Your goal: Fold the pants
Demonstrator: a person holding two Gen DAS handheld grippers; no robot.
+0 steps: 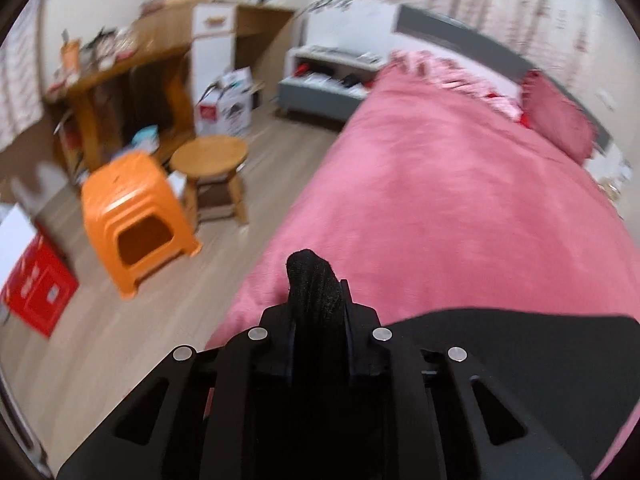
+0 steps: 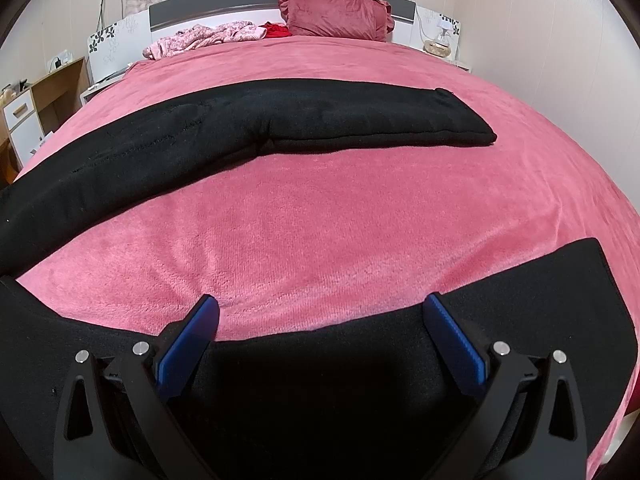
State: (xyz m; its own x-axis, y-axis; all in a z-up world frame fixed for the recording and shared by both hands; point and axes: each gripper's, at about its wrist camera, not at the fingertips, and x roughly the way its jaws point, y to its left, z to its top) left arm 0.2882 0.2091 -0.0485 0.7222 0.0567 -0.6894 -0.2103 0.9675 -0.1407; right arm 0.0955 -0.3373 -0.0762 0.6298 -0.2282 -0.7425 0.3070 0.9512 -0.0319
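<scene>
Black pants (image 2: 280, 120) lie spread on the pink bed cover (image 2: 320, 216). One leg runs across the bed toward the right. The other leg (image 2: 360, 360) lies along the near edge under my right gripper (image 2: 320, 312), which is open with blue pads (image 2: 188, 340) just above the cloth. My left gripper (image 1: 316, 284) is shut on a bunch of the black pants fabric (image 1: 312, 276), lifted at the bed's near left edge. More black fabric (image 1: 520, 336) trails to its right.
A red pillow (image 2: 336, 14) and pink clothes (image 2: 204, 38) lie at the headboard. Beside the bed stand an orange plastic stool (image 1: 132, 216), a round wooden stool (image 1: 212, 160), a wooden desk (image 1: 120, 80), boxes and a red box (image 1: 36, 284) on the wood floor.
</scene>
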